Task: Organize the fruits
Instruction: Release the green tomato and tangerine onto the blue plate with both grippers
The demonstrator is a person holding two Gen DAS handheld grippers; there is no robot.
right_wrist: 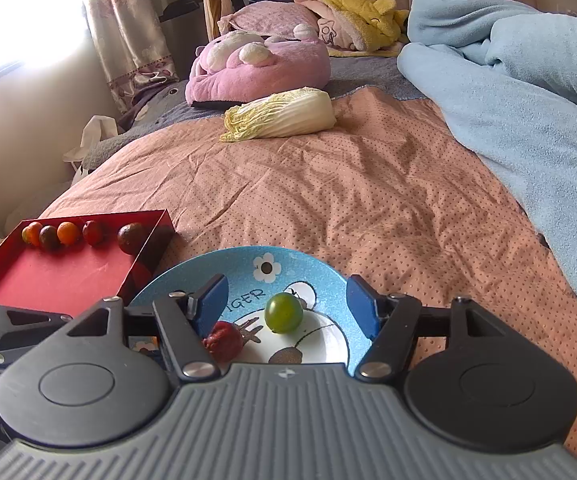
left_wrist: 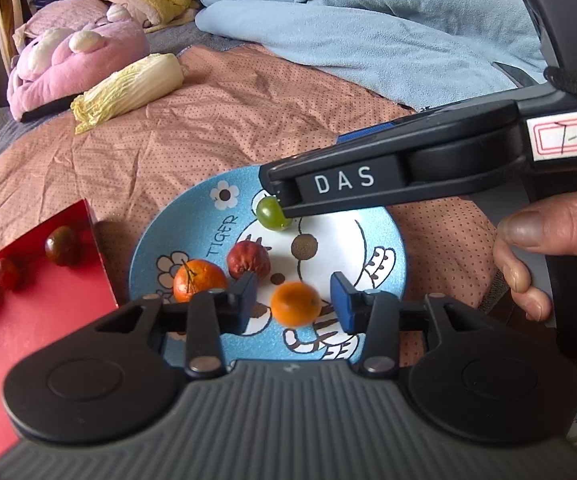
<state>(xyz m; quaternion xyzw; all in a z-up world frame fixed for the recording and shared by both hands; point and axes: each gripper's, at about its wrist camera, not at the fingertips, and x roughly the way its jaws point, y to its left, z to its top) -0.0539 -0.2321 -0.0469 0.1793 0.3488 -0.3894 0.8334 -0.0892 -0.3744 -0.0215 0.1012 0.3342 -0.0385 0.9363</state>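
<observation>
A blue cartoon plate (left_wrist: 192,224) lies on the bed. On it are a green fruit (left_wrist: 273,213), a wrinkled red fruit (left_wrist: 248,260), an orange with a stem (left_wrist: 198,280) and a second small orange (left_wrist: 295,303). My left gripper (left_wrist: 293,300) is open with that small orange between its pads. My right gripper (right_wrist: 286,308) is open with the green fruit (right_wrist: 283,313) between its pads; it reaches in from the right in the left wrist view (left_wrist: 278,200). The red fruit (right_wrist: 224,341) shows beside its left finger. A red tray (right_wrist: 60,276) holds several small fruits in a row.
The red tray (left_wrist: 36,312) sits left of the plate, touching it. A napa cabbage (right_wrist: 282,116) lies farther back on the brown dotted cover. A pink plush (right_wrist: 256,68) and a light blue blanket (right_wrist: 528,96) lie behind and to the right.
</observation>
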